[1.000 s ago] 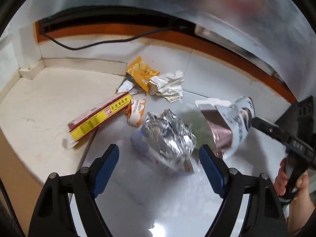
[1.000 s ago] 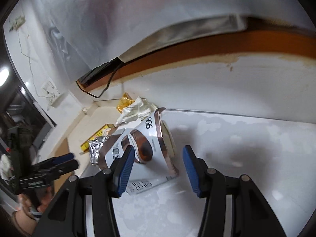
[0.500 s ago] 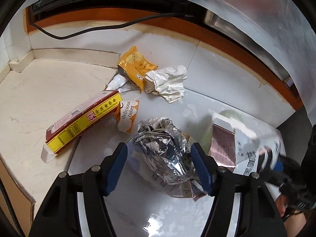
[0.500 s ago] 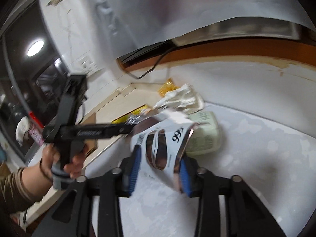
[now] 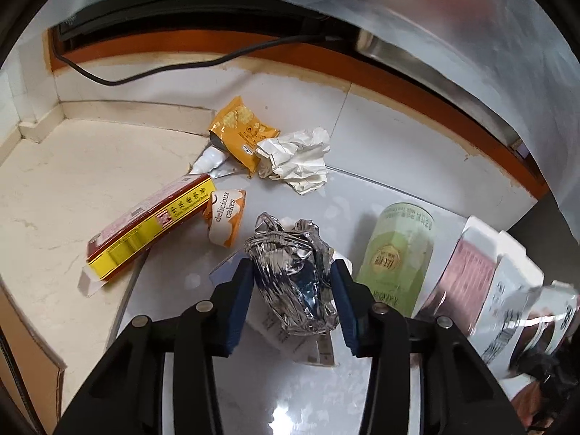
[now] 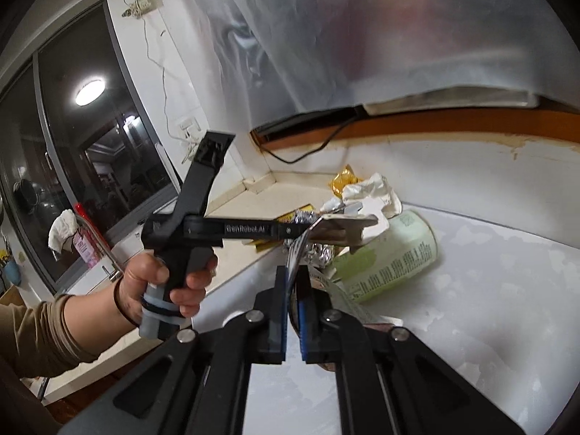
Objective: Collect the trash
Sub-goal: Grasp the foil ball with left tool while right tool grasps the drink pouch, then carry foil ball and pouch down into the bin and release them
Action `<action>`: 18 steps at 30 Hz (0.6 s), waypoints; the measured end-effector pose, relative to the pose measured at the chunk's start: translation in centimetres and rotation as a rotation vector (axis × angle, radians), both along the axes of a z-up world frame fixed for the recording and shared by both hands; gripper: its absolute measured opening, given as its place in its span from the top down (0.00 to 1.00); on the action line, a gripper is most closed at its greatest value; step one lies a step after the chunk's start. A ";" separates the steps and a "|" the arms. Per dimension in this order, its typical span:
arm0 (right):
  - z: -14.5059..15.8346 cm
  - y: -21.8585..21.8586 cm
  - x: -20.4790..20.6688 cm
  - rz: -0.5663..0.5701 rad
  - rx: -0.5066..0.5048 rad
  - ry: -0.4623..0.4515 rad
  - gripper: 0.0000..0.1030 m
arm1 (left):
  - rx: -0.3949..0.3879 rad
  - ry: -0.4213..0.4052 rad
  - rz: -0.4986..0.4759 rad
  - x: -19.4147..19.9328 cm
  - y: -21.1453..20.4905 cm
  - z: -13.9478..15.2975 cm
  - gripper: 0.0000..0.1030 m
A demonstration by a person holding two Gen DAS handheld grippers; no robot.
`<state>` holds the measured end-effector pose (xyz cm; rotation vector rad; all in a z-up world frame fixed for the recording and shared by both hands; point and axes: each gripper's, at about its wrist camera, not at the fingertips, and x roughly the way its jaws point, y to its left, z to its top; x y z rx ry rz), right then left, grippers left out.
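My left gripper [image 5: 291, 286] has its blue pads on both sides of a crumpled silver foil ball [image 5: 290, 272] that lies on a flat wrapper. My right gripper [image 6: 293, 311] is shut on a flattened white and copper box [image 6: 340, 226] and holds it raised above the counter; the box also shows at the right of the left wrist view [image 5: 500, 290]. A pale green can [image 5: 398, 257] lies on its side beside the foil. Behind lie a red and yellow carton [image 5: 148, 221], a "delicious cakes" wrapper [image 5: 226, 221], an orange snack bag [image 5: 241, 134] and crumpled white paper [image 5: 297, 159].
The white counter [image 5: 362, 391] meets a tiled wall [image 5: 417, 152] with an orange band. A black cable [image 5: 163, 69] runs along the wall. A beige stone ledge [image 5: 54, 188] lies to the left. The left hand-held gripper [image 6: 203, 232] crosses the right wrist view. A dark window [image 6: 72, 181] stands at far left.
My left gripper has moved in and narrowed around the foil ball. My right gripper has shut on the white box and lifted it, uncovering the green can.
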<state>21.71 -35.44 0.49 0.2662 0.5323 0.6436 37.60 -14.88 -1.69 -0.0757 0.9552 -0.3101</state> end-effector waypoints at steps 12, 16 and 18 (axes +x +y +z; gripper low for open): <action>2.8 1.8 -5.2 -0.071 0.036 0.000 0.96 | -0.010 -0.130 -0.052 -11.7 2.8 6.2 0.60; 3.5 3.3 -7.8 -0.053 0.054 0.007 0.96 | -0.016 -0.129 -0.044 -15.7 4.7 6.4 0.60; 3.7 4.3 -9.3 -0.031 0.064 0.007 0.96 | -0.029 -0.116 -0.031 -17.6 5.8 6.0 0.60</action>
